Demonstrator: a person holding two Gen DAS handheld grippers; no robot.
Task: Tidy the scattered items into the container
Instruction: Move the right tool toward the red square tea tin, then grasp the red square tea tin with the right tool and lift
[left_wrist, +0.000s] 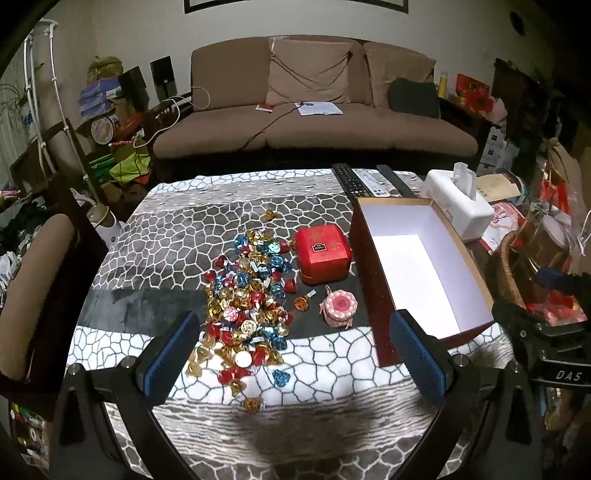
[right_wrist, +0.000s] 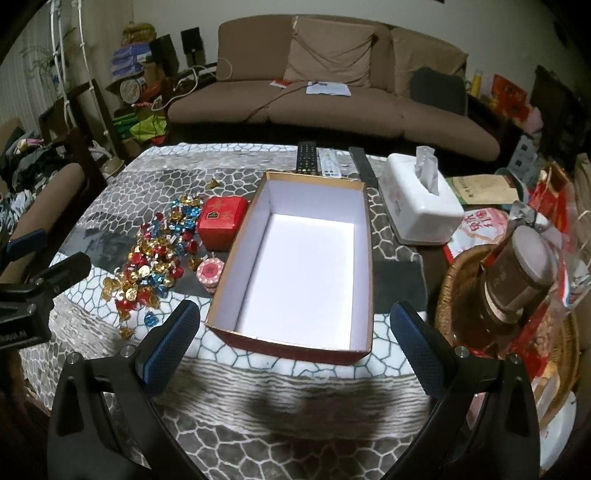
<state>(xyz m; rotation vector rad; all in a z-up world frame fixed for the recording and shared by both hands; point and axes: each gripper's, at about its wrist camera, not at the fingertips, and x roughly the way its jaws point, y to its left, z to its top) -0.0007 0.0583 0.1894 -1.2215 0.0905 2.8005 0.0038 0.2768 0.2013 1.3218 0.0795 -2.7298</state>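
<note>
Candies (left_wrist: 245, 295) heaped on the surface (left_wrist: 166, 236), left of a red tin (left_wrist: 322, 254), pink jar (left_wrist: 338, 307) and empty box (right_wrist: 295, 258). Left tongs (left_wrist: 295, 354) and right tongs (right_wrist: 295, 349) both apart, holding nothing.

A table (right_wrist: 110, 192) covered with a grey-and-white cobble-patterned cloth carries everything. On it lies a heap of foil-wrapped candies (left_wrist: 247, 295) in red, blue and gold, with one stray piece apart at the far side. Just beside the heap sit a red tin (left_wrist: 322, 254) and a small round pink box (left_wrist: 338, 308). An open red box (right_wrist: 364, 266) with a white inside stands next to them. Behind it lie remote controls (right_wrist: 307, 157), and a white tissue box (right_wrist: 417, 203) stands near its far corner.
</note>
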